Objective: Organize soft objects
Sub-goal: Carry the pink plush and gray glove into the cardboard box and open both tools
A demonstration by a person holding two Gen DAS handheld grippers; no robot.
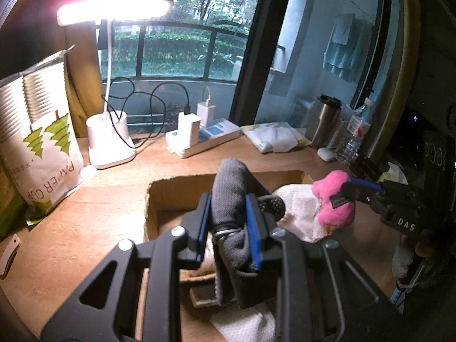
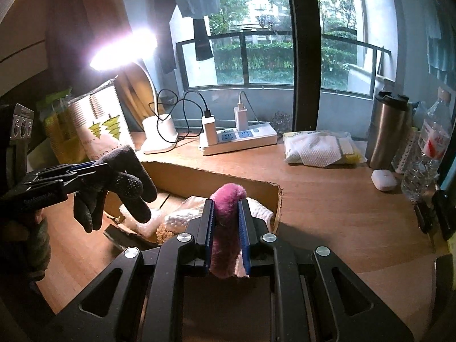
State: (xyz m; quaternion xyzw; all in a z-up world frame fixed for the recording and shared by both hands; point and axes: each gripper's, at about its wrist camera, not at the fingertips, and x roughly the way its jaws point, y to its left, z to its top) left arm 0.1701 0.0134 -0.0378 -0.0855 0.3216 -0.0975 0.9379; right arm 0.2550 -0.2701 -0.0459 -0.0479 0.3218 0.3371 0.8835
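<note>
Holding one soft thing in each hand, you are right over the cardboard box on the worktop. Your left tongs are clamped tight on a dark grey glove, whose fingers dangle free just above the box's left side. Your right tongs are nearly closed on a pink plush toy, squeezing its fur above the box's near right corner. Inside the box a white cloth already lies, so space looks limited.

Bring each item well inside the box walls before you let go, since the glove's loose fingers could catch on the rim. Lower it until the fingertips touch the contents, then open the tongs fully so the fabric slips off the pads. Release one hand at a time and keep the tongs from bumping each other. Mind the lamp and power strip behind the box.
</note>
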